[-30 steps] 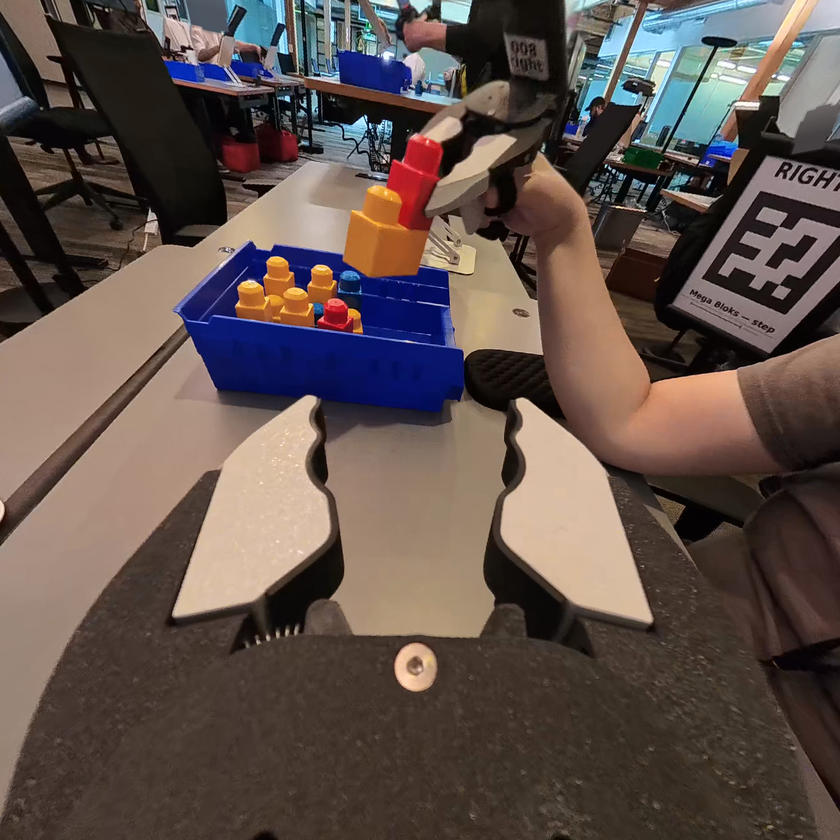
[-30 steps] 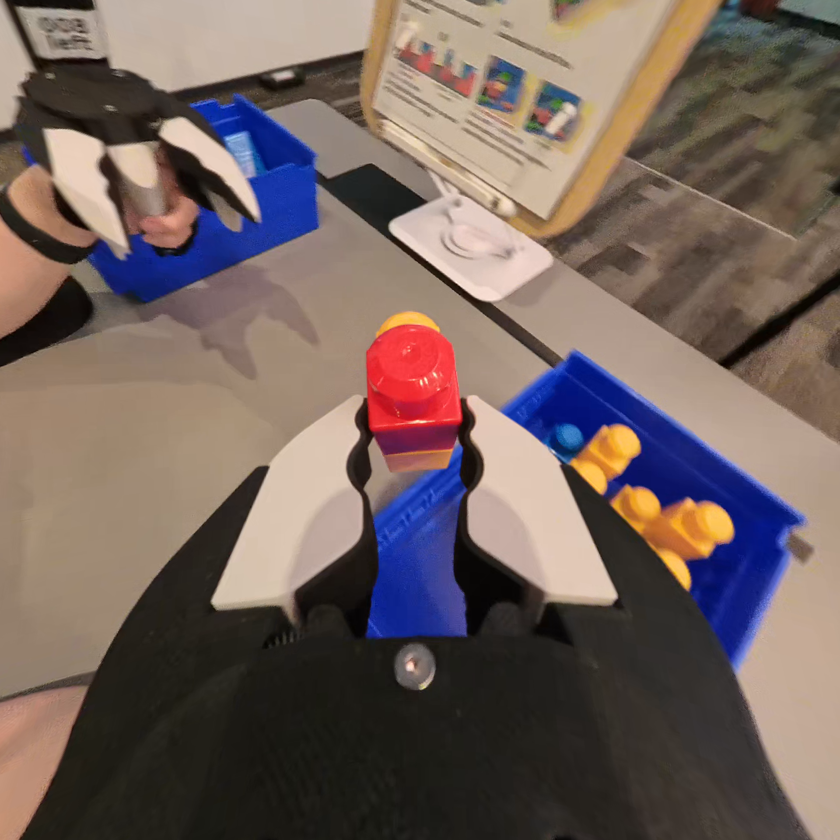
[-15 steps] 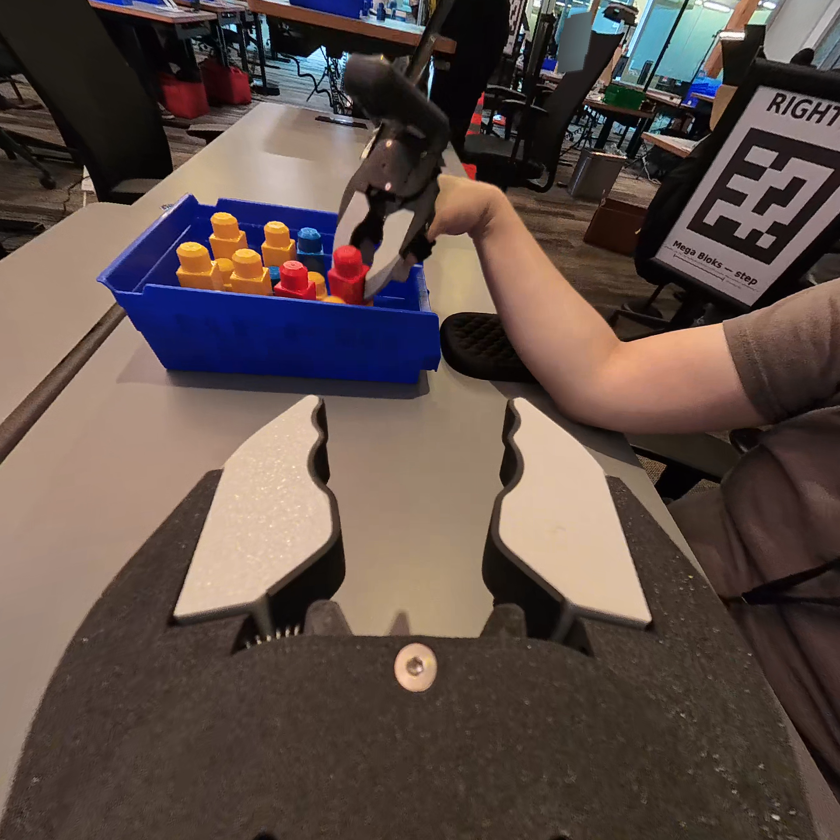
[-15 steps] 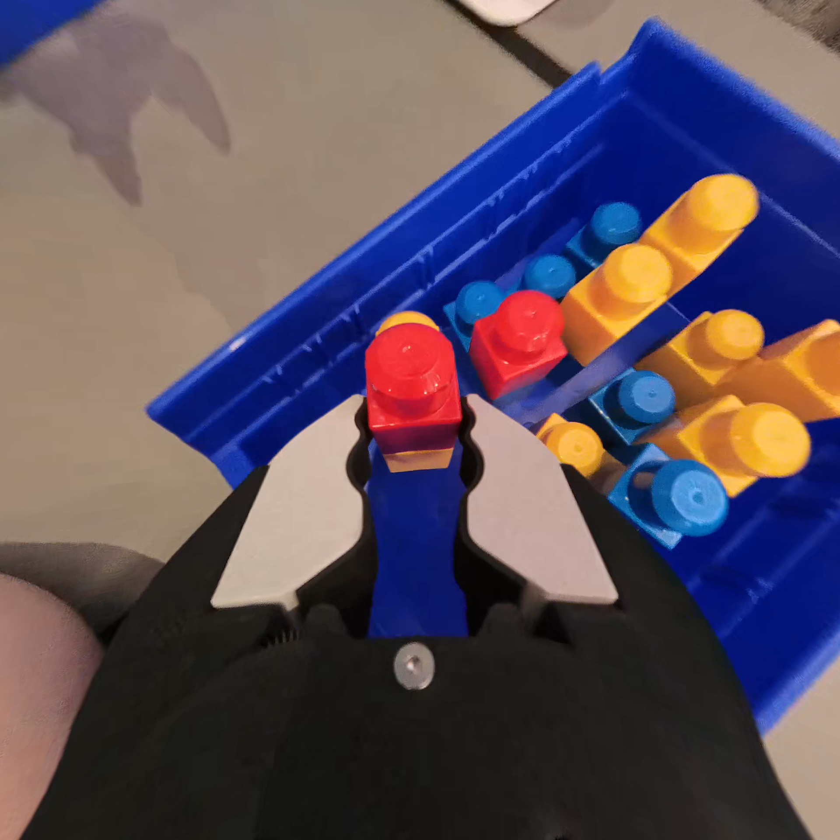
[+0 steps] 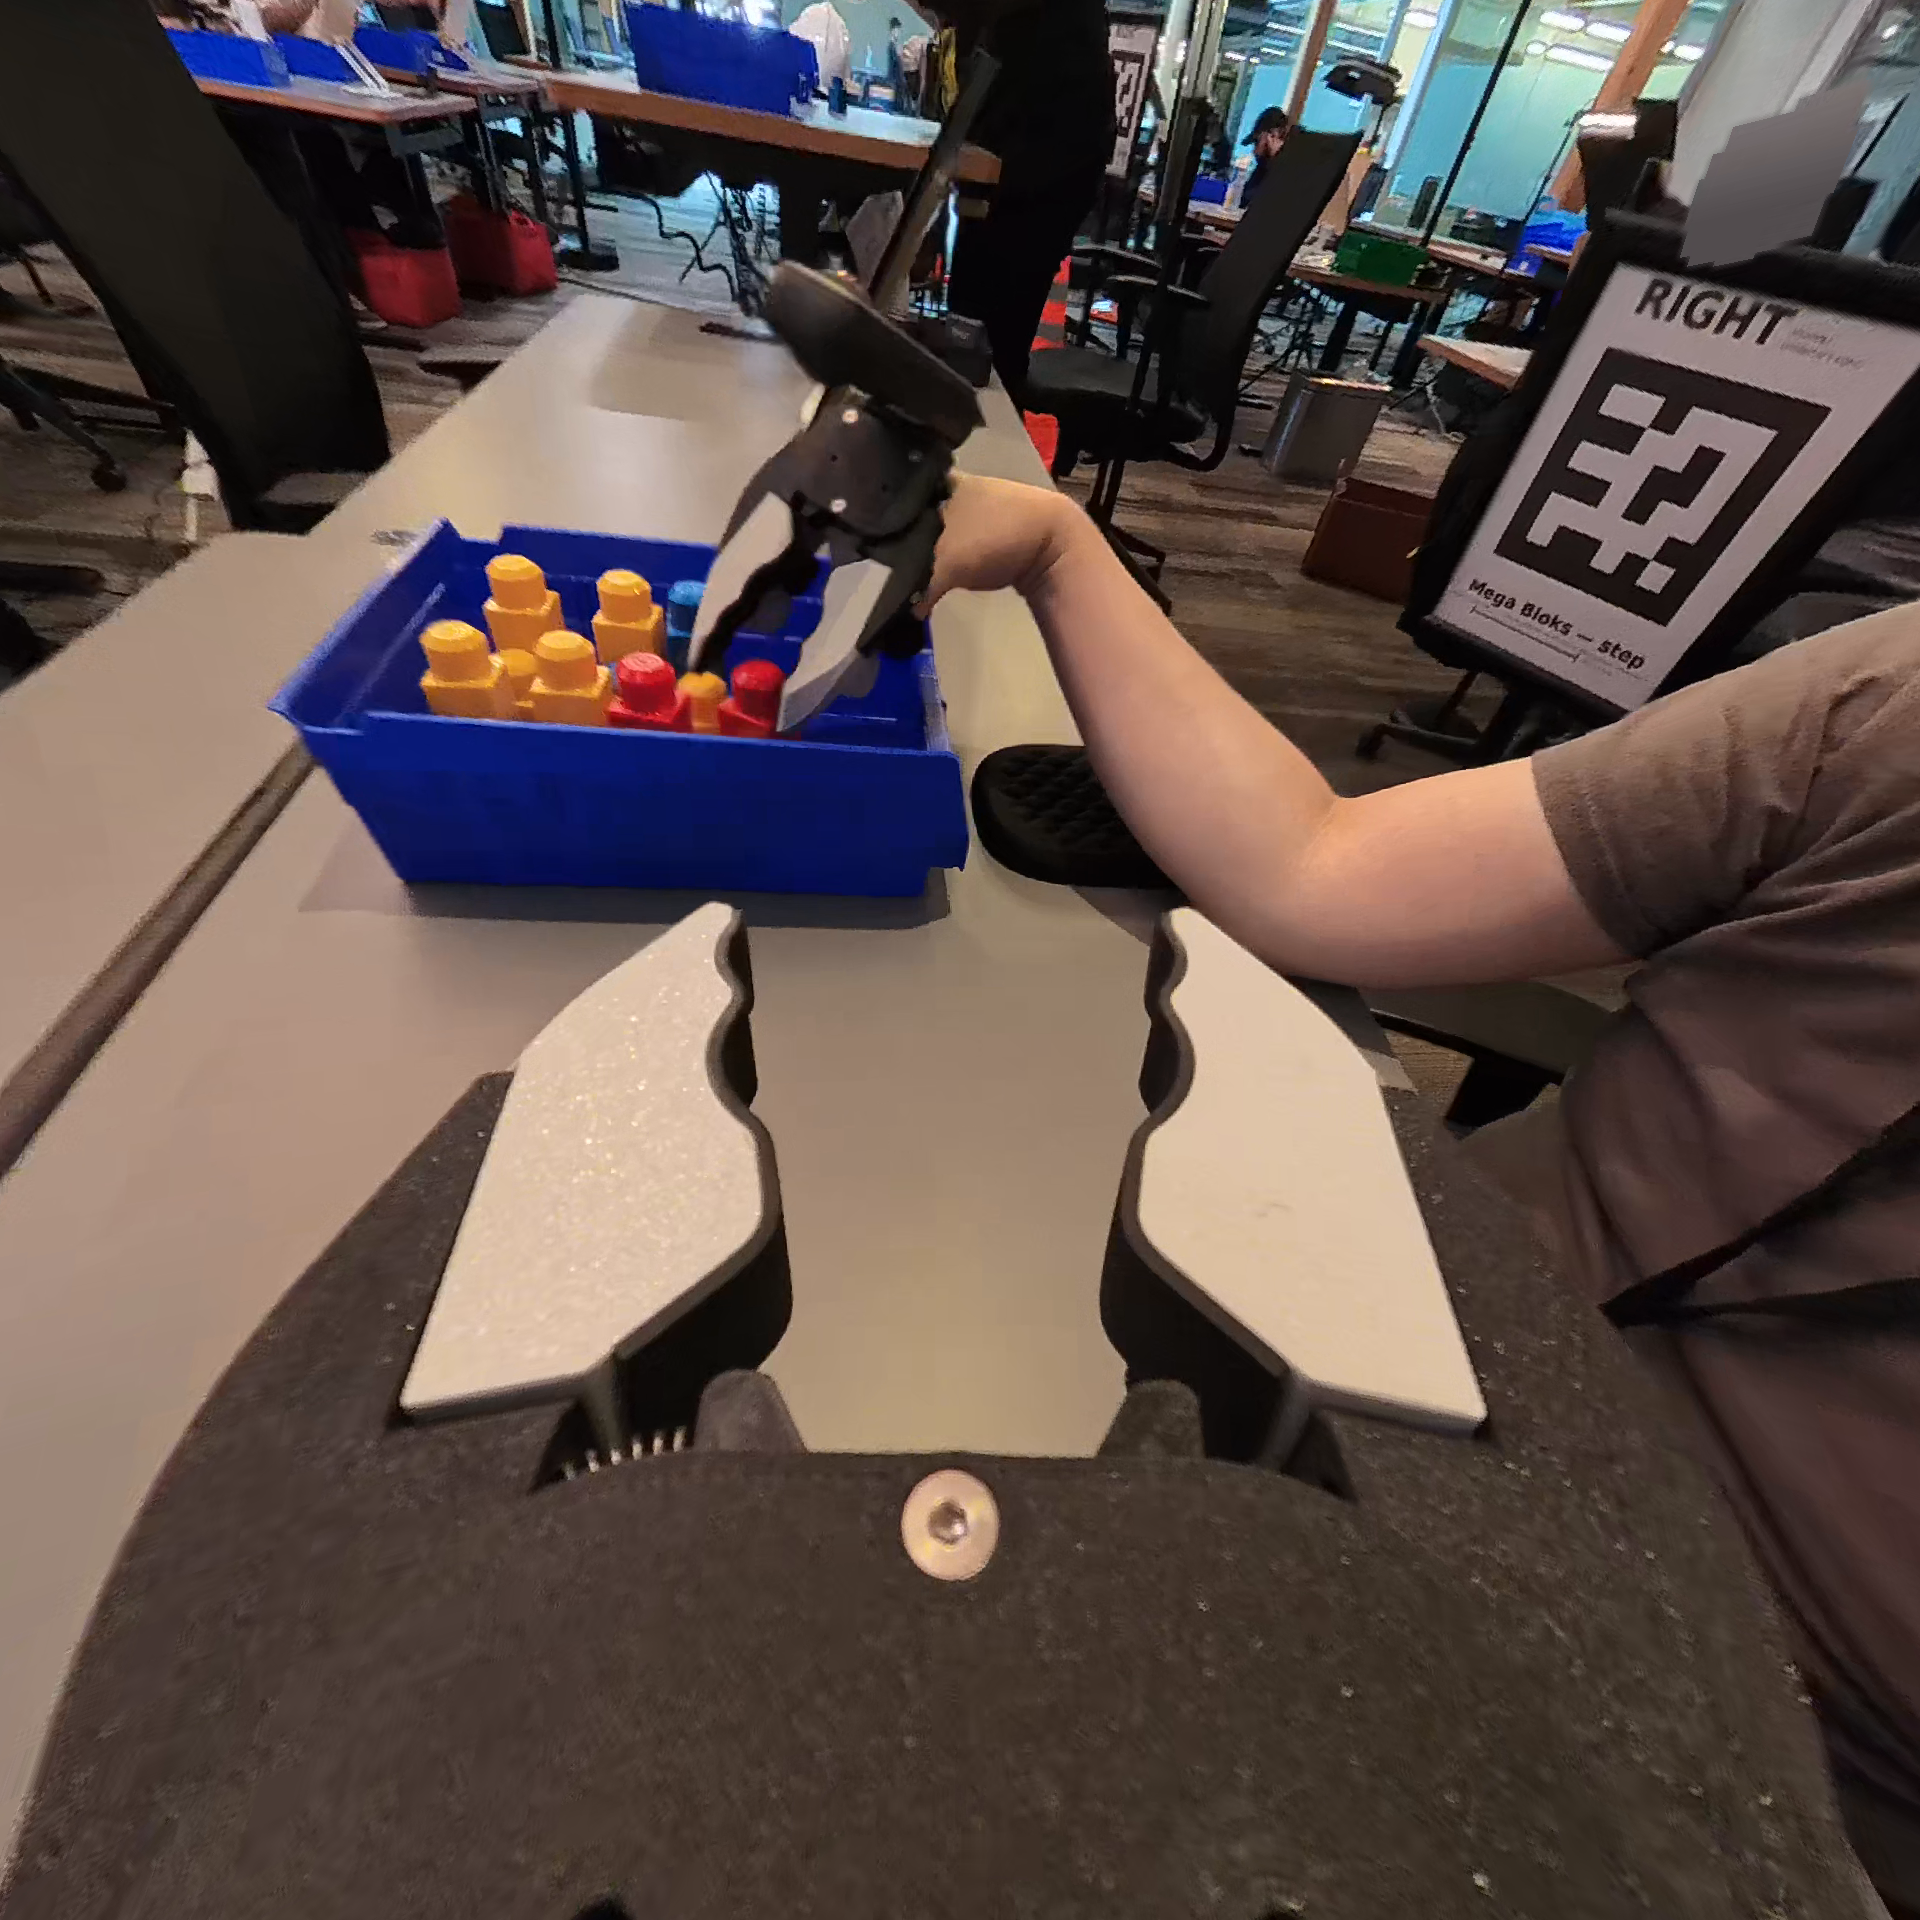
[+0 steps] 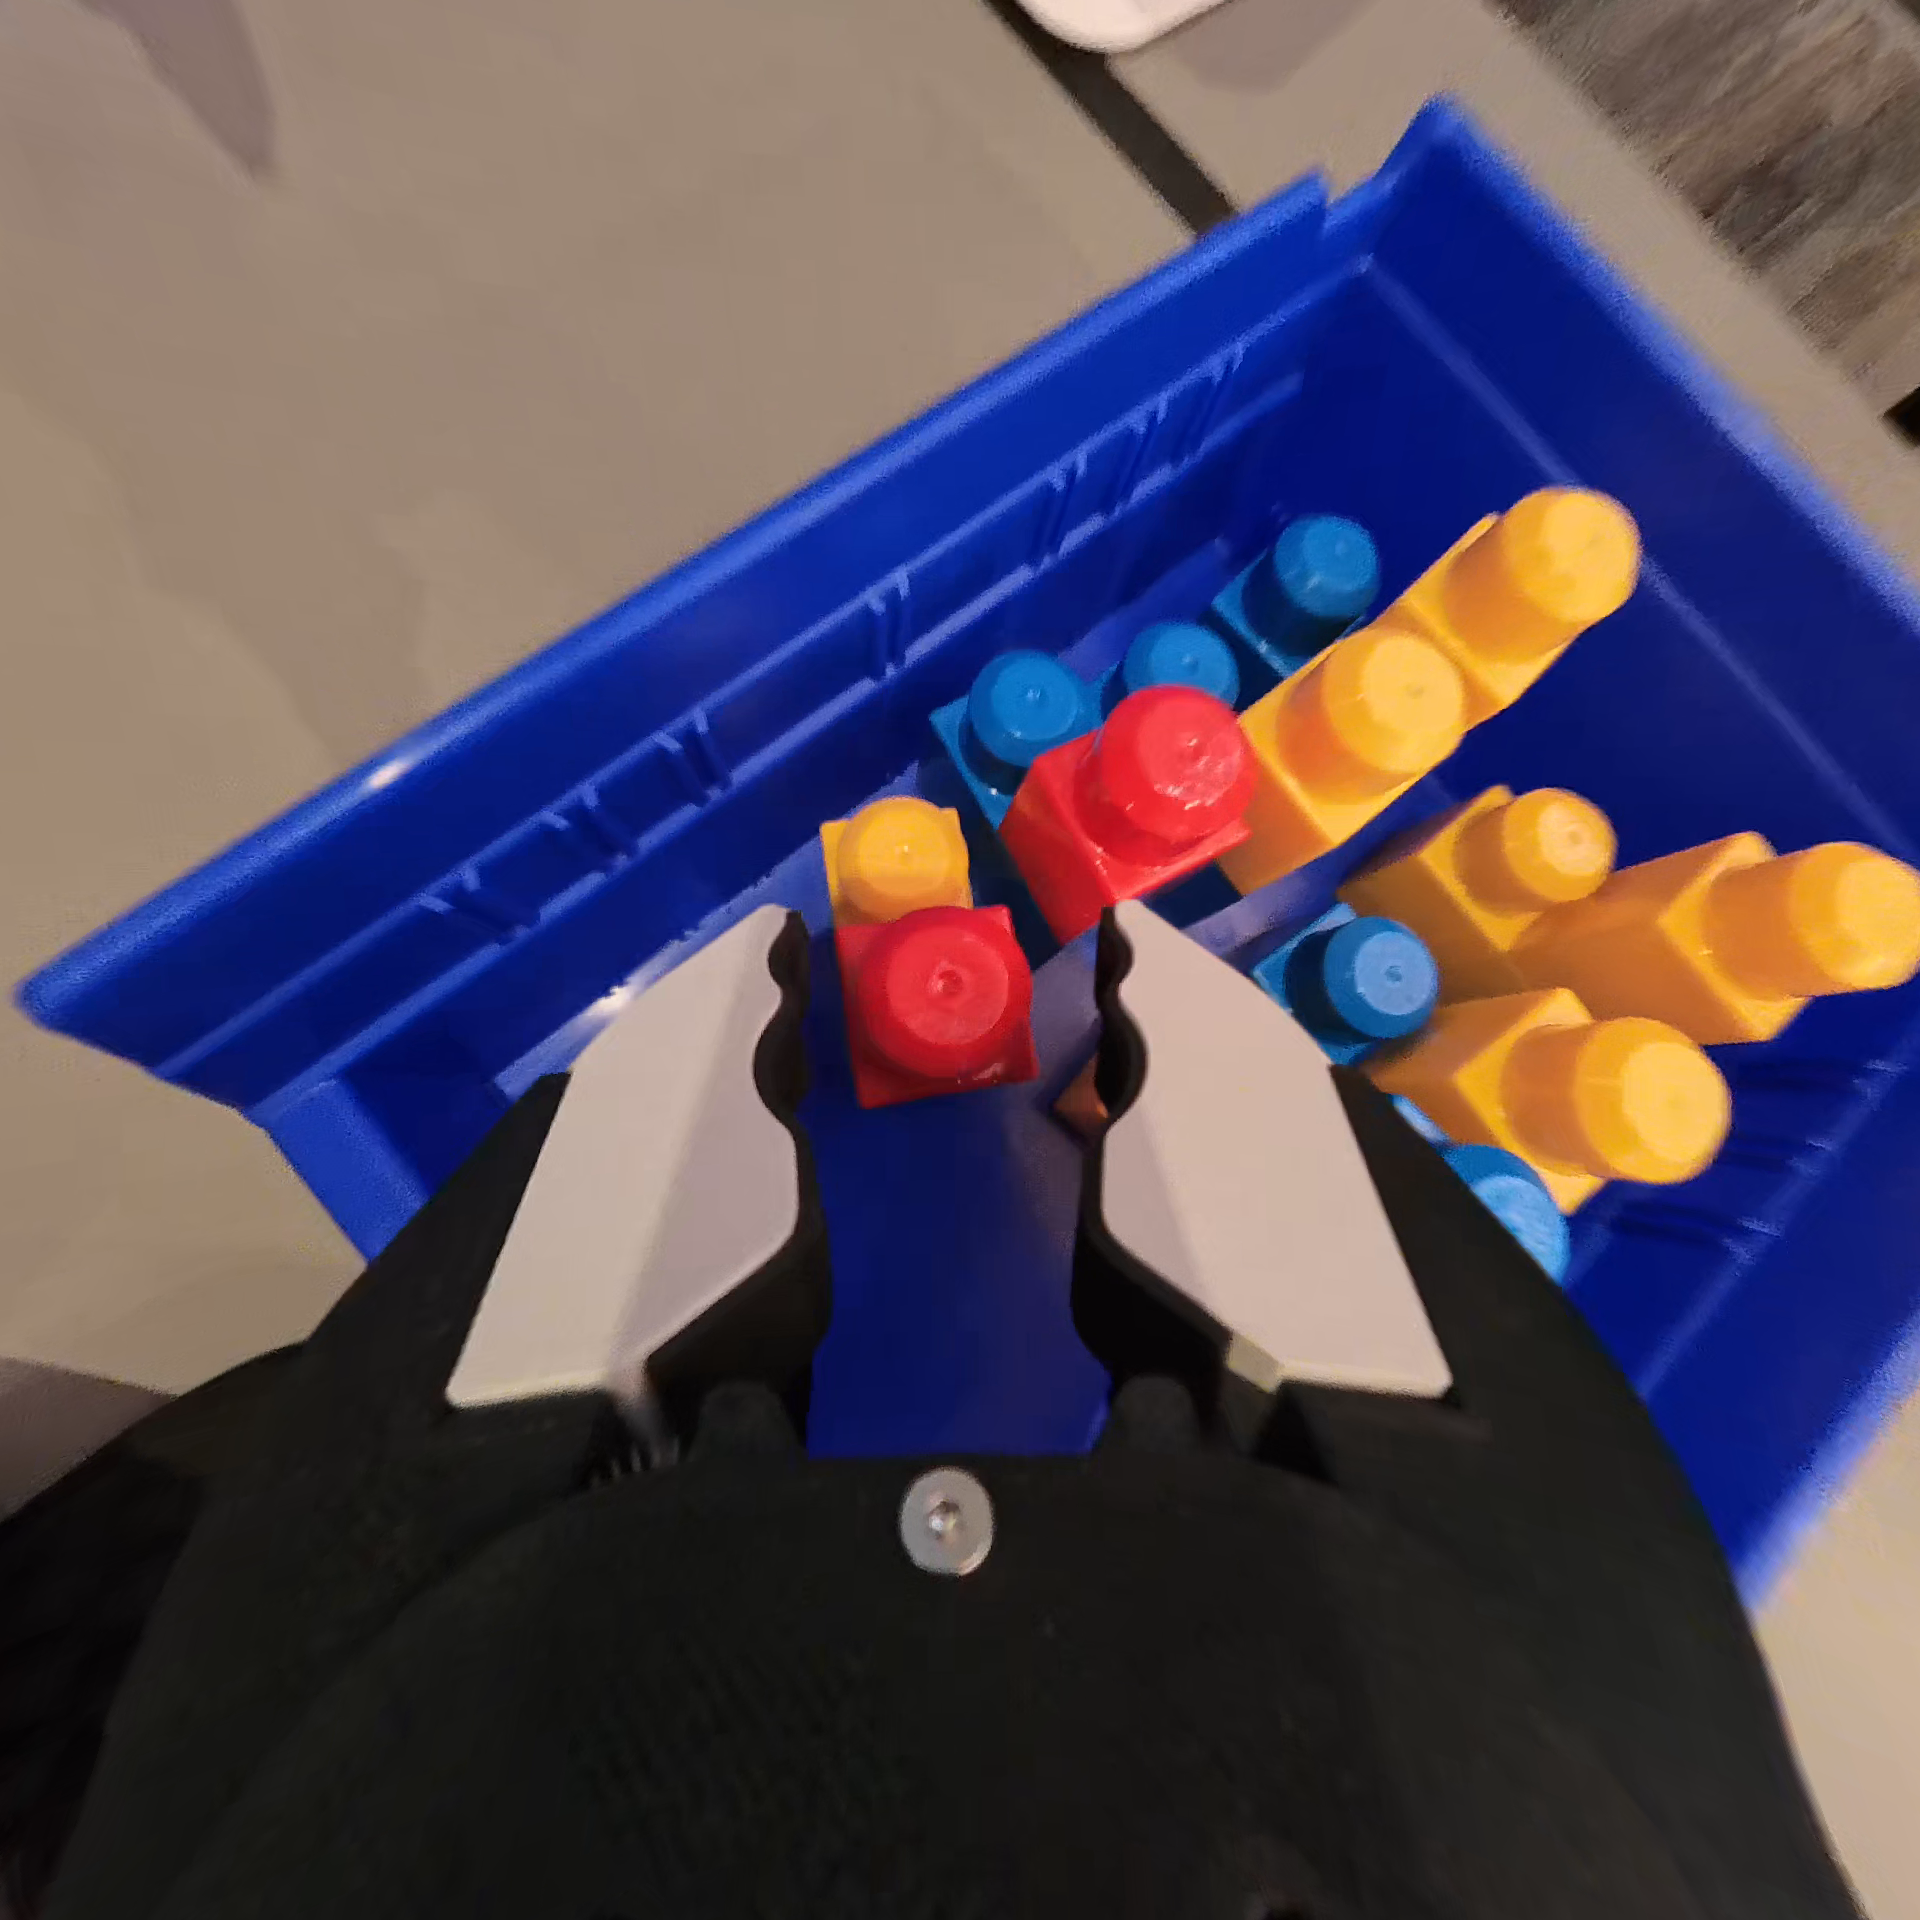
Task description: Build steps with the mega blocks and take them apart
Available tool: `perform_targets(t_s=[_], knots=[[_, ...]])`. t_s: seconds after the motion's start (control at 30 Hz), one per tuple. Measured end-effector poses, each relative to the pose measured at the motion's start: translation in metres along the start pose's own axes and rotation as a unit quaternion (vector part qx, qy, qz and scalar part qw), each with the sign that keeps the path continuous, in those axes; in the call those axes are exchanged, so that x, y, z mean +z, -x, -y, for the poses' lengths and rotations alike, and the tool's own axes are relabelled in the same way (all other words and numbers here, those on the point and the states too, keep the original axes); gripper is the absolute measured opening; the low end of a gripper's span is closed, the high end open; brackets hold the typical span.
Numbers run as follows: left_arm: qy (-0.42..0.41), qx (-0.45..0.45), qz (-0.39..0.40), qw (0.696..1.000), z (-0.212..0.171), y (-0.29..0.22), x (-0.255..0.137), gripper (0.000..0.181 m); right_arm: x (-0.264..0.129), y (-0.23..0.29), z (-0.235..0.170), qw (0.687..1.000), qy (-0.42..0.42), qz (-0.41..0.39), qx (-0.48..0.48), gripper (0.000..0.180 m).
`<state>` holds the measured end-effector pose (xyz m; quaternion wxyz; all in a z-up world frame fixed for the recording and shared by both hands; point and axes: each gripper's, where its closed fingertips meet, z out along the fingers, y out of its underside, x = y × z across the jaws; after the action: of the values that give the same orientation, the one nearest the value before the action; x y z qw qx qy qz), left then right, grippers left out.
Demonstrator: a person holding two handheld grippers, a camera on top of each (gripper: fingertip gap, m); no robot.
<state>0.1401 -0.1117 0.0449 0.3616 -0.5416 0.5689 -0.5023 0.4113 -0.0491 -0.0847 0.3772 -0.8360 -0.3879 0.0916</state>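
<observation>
Mega blocks, yellow, blue and red, sit heaped in the blue bin [image 6: 644,790] on the grey table [image 5: 935,1091]. Over them the right gripper [image 6: 951,971] hangs with fingers spread, a red block [image 6: 940,1003] loose between. Nearer, the left gripper [image 5: 945,997] hovers, fingers apart, gripping nothing.

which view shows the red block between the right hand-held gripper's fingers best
The right wrist view: the red block lies close, seen from above, on an orange block in the blue bin. The left wrist view shows only its stud, small, beside the right hand-held gripper.
</observation>
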Motion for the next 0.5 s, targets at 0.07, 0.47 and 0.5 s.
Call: perform_targets(t_s=[0.07, 0.47, 0.5], knots=[[0.002, 0.019, 0.034, 0.999, 0.01, 0.001, -0.024, 0.072, -0.02, -0.004, 0.012, 0.999, -0.02, -0.036, -0.012, 0.056], [0.187, -0.088, 0.425, 0.881, -0.094, 0.081, -0.25, 0.063, -0.1, -0.018, 0.096, 0.964, -0.216, -0.154, -0.003, 0.053], [0.198, -0.095, 0.399, 0.89, -0.105, 0.08, -0.246, 0.063, -0.096, -0.017, 0.095, 0.967, -0.205, -0.153, -0.007, 0.053]])
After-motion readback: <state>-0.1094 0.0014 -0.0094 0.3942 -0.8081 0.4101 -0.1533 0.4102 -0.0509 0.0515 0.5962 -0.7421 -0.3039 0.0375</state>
